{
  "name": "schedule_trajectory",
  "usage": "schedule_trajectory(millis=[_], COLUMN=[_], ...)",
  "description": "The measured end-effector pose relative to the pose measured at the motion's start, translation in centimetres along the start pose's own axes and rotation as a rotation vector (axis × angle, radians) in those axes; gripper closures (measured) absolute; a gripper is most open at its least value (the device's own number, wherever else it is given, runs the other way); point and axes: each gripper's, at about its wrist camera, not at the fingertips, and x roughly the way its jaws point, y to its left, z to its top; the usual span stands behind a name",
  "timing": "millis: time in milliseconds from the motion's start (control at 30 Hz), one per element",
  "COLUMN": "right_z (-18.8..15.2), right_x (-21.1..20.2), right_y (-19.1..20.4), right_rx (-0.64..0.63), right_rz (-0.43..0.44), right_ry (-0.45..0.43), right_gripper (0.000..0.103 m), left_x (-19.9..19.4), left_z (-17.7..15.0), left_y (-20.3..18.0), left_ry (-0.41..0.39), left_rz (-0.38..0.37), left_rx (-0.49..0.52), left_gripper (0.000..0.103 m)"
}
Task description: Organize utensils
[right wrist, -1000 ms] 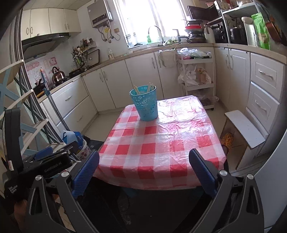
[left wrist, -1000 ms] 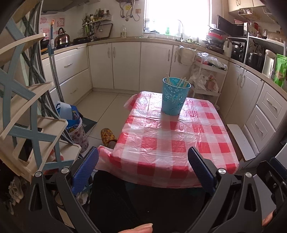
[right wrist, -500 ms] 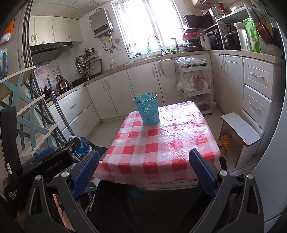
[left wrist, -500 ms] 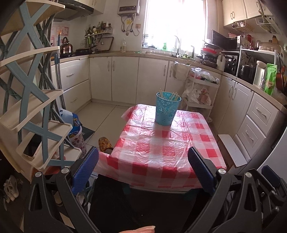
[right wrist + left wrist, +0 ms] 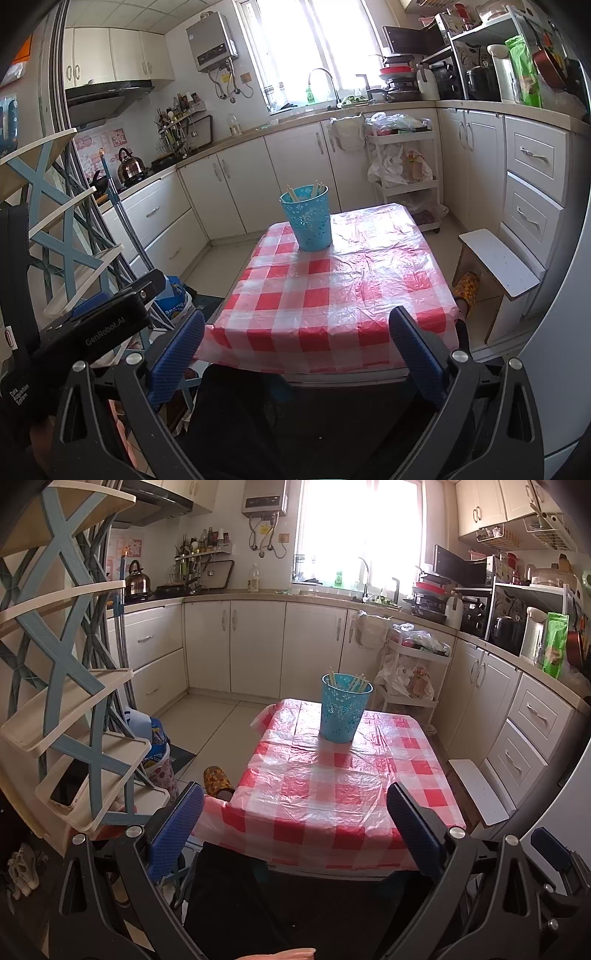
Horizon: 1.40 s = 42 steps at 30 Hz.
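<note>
- We see the left gripper (image 5: 295, 823) spread wide, its blue-padded fingers (image 5: 175, 825) far apart with nothing between them and nothing touching them.
- We see the right gripper (image 5: 297, 343) in the same stance: jaws wide, blue pads bare, gripping nothing.
- Both grippers hang off the near edge of the table (image 5: 332, 812), short of its red-and-white checked cloth, with a dark clothed lap below them.
- Well ahead of the left gripper, toward the far end of the table and slightly right of its centre line, stands the blue perforated holder (image 5: 345, 710), upright on the cloth.
- From the right gripper the same holder (image 5: 308, 219) sits far ahead and about on its centre line, near the far left corner of the table.
- We make out pale stick-like utensils (image 5: 356, 683) standing in the holder, their tops leaning against the rim; what kind they are, we cannot tell.
- To the left of the left gripper rises a blue-and-cream tiered rack (image 5: 70, 716).
- In the right wrist view the body of the left gripper shows at the left.
- Right of the right gripper, beside the table, stands a small white stool (image 5: 498, 262).
</note>
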Motion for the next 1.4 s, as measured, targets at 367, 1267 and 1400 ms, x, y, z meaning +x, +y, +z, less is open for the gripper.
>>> schedule_trajectory(millis=[367, 1267, 1400], right_z=[-0.1, -0.9, -0.9], right_x=[0.1, 0.7, 0.8], right_y=[0.0, 0.0, 0.1], right_rx=[-0.002, 0.000, 0.001], right_rz=[-0.001, 0.002, 0.001], right_ry=[0.006, 0.035, 0.037], right_gripper=[0.007, 0.007, 0.007], left_x=[-0.7, -0.7, -0.7], left_z=[0.4, 0.1, 0.0], left_y=[0.6, 0.5, 0.8], left_ry=[-0.032, -0.072, -0.064], left_rz=[-0.044, 0.011, -0.007], left_rx=[-0.020, 0.012, 0.001], left_gripper=[0.008, 0.008, 0.008])
